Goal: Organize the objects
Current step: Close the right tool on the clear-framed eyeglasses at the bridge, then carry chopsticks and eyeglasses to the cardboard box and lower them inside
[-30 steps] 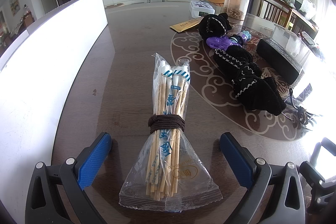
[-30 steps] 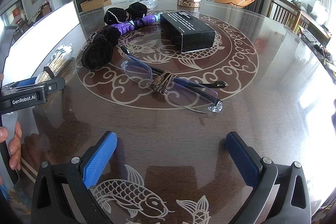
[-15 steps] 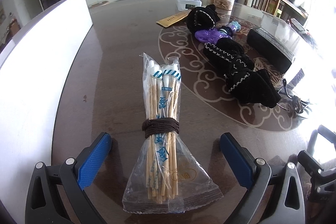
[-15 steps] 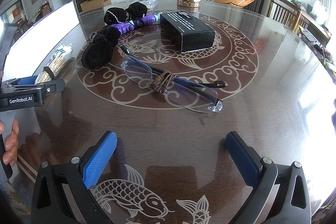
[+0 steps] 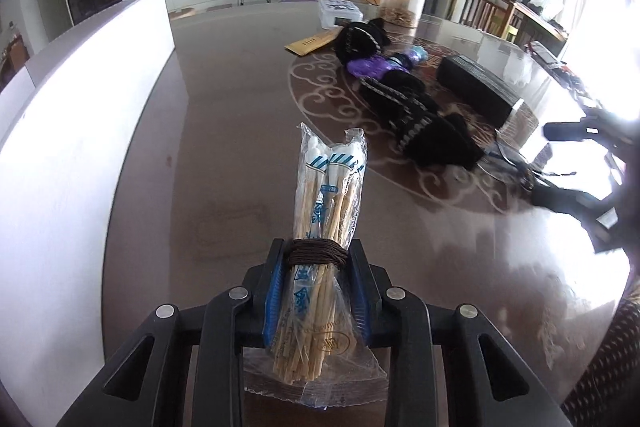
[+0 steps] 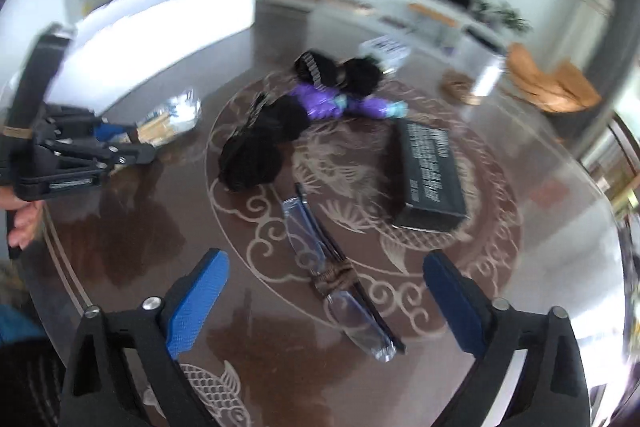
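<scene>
**Crinkly plastic over bamboo: a light bundle, gripped at its binding**

Thin clear plastic wraps the bundle of chopsticks [image 5: 326,259], and the left hand-held gripper [image 5: 318,279] is clamped on it, blue pads pressing from either side just at the brown cord [image 5: 316,254] wound round its middle. That looks like the sound place to hold: the cord packs the sticks tight there, so the pads bear on something firm rather than on loose film. The load seems light and stiff along its length, but the wrapper is probably slippery, and single sticks could slide out of the flared, open-looking near end if the bundle tips steeply. The near end sits just above or on the glossy brown surface [image 5: 224,187]; which, I cannot tell.

The right hand-held gripper [image 6: 324,295] stands wide apart, holding nothing, poised over the folded glasses [image 6: 332,275] that lie on the surface between its fingers. These are likely fragile and smooth at the lenses; the brown cord wrapped round their middle seems the safest spot, with gentle pressure.

Beyond the glasses lie the black knitted items [image 6: 260,143], soft and squashable, easy to pinch anywhere. A purple toy [image 6: 332,103] lies between them. The black box [image 6: 432,175] rests to the right, rigid and probably too broad for anything but its narrow side. At the left edge stands a long white panel [image 5: 72,147].
</scene>
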Demonstrator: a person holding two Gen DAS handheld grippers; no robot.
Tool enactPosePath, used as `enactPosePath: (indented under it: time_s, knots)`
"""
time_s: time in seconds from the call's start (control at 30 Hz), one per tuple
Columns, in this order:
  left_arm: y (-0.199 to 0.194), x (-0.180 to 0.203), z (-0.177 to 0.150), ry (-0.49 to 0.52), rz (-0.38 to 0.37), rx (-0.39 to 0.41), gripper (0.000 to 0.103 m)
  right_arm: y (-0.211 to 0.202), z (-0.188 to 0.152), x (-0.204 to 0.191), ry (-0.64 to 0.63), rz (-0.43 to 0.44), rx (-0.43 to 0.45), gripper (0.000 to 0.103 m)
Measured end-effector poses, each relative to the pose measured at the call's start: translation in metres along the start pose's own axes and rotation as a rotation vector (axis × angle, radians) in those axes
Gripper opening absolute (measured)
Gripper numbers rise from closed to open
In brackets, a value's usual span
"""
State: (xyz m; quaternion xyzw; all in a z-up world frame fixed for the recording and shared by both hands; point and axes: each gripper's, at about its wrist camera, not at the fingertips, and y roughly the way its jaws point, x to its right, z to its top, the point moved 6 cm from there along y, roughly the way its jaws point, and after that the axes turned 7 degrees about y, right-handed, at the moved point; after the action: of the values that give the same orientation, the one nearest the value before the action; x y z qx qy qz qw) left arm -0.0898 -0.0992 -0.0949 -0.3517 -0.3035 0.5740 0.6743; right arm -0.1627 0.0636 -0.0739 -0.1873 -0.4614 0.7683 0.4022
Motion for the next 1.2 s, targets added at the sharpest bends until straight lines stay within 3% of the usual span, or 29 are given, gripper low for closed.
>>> enactPosePath:
  time_s: [0.07, 0.13, 0.2, 0.23, 0.5, 0.57, 0.63, 0.77, 0.97, 1.13, 1.2]
  knots:
    - [-0.005, 0.004, -0.008, -0.001, -0.021, -0.001, 0.03, 0.023, -0.001, 0.005, 0.012, 0.029, -0.082, 0.066]
    - [-0.011, 0.006, -0.016, -0.001, -0.042, -0.005, 0.03, 0.03, -0.003, 0.009, 0.065, 0.075, -0.09, 0.06]
    - [-0.017, 0.007, -0.02, -0.005, -0.053, -0.003, 0.03, 0.026, -0.006, 0.012, 0.115, 0.089, -0.078, 0.032]
    - [-0.02, 0.008, -0.021, -0.01, -0.062, 0.001, 0.03, 0.023, -0.008, 0.013, 0.151, 0.098, -0.077, 0.029]
    - [-0.074, 0.013, -0.007, -0.047, -0.174, 0.103, 0.03, -0.036, -0.03, 0.002, 0.366, 0.125, 0.005, 0.028]
    - [-0.096, 0.006, -0.002, -0.085, -0.219, 0.134, 0.03, -0.054, -0.019, -0.006, 0.416, 0.163, 0.053, 0.028]
    - [-0.12, -0.008, 0.002, -0.107, -0.214, 0.182, 0.03, -0.073, 0.0, -0.023, 0.453, 0.229, 0.102, 0.028]
    - [-0.161, -0.065, 0.001, -0.168, -0.122, 0.254, 0.03, -0.091, 0.056, -0.082, 0.45, 0.383, 0.157, 0.028]
    - [-0.173, -0.174, -0.032, -0.32, 0.1, 0.198, 0.03, -0.099, 0.154, -0.212, 0.355, 0.622, 0.207, 0.028]
    - [-0.146, -0.233, -0.058, -0.442, 0.162, 0.048, 0.035, -0.06, 0.199, -0.298, 0.262, 0.648, 0.166, 0.03]
    - [-0.133, -0.241, -0.063, -0.461, 0.202, -0.003, 0.047, -0.035, 0.202, -0.313, 0.249, 0.607, 0.119, 0.043]
